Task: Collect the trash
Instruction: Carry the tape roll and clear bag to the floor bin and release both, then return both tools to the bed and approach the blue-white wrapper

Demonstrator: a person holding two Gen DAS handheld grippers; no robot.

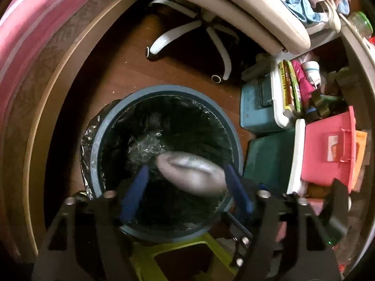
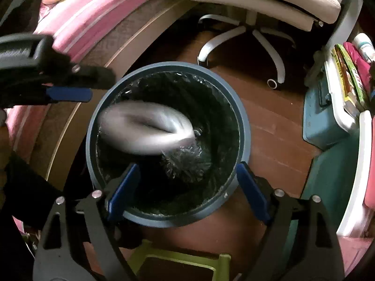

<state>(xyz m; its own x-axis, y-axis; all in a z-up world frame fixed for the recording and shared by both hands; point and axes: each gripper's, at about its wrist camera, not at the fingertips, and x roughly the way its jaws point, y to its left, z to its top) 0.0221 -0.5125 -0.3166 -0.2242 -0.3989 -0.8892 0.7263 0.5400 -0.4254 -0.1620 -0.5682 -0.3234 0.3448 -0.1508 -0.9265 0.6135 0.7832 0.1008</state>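
Note:
A round blue-grey trash bin [image 1: 235, 140] lined with a black bag stands on the wood floor, and both wrist views look down into it. A pale grey piece of trash [image 1: 192, 175], smeared by motion, is over the bin mouth between the blue pads of my left gripper [image 1: 186, 167], whose jaws stand apart. The right wrist view shows the same blurred piece [image 2: 145, 128] over the bin [image 2: 243, 126], below one left fingertip [image 2: 68, 94]. My right gripper [image 2: 187, 165] hangs open above the bin with nothing between its fingers. Crumpled clear plastic [image 2: 185, 161] lies in the bin.
A white office chair base [image 1: 211, 37] stands beyond the bin. A pink mattress on a wooden bed frame [image 1: 30, 46] runs along the left. Teal and pink storage boxes [image 1: 328, 145] crowd the right side. A yellow-green stool [image 2: 182, 260] sits just under the grippers.

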